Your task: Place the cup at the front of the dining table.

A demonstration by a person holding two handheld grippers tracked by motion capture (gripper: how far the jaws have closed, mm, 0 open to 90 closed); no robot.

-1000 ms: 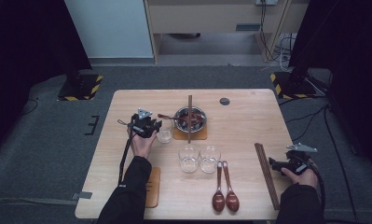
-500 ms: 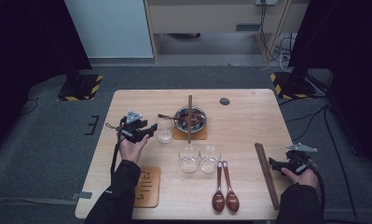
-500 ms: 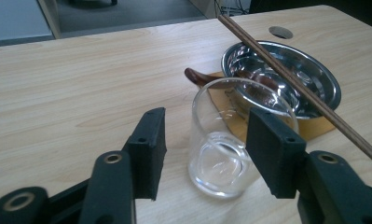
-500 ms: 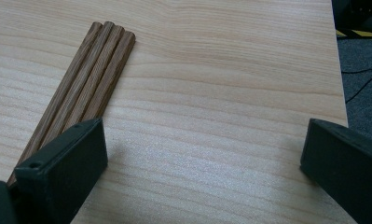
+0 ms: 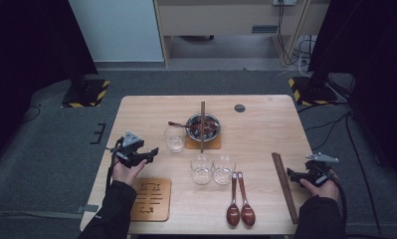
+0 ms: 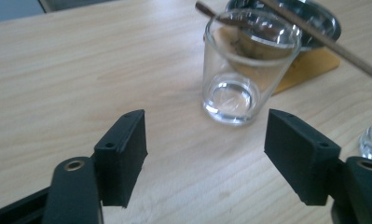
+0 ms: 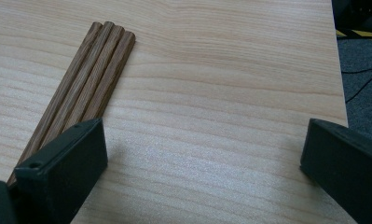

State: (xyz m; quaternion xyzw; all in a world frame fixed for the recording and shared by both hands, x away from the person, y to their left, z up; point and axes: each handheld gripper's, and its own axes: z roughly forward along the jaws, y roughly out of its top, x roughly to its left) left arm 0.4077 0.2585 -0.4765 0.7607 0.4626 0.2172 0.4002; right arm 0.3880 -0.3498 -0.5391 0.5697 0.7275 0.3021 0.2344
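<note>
1. Counted on the counter [image 5: 146, 107]: three clear glasses, two dark red spoons [image 5: 239, 209] lying side by side, one metal bowl [image 5: 203, 125] on an orange mat, one bundle of wooden sticks [image 5: 284, 185], one brown tile [image 5: 151, 199] with markings, and one small dark disc [image 5: 240, 108].
2. The lone glass [image 5: 175, 139] stands upright with its mouth up, just left of the bowl; its long axis is vertical. In the left gripper view this glass [image 6: 242, 70] is empty and sits ahead of the jaws, apart from both pads.
3. The left tongs [image 5: 152, 153] are held above the left side of the counter, pointing toward the lone glass. Their jaws have just been opening and now stand wide with only bare wood between them.
4. The right tongs [image 5: 291, 175] rest low near the right edge, gaping wide and gripping nothing; the sticks [image 7: 81, 93] run under the jaw at the left of the right gripper view.
5. A long stick [image 5: 202, 126] lies across the bowl, pointing away from the person, and a spoon handle pokes out of the bowl toward the lone glass.
6. The other two glasses [image 5: 212, 169] stand side by side in front of the bowl, just above the spoons.
7. Nothing lies between the left tongs and the lone glass.
</note>
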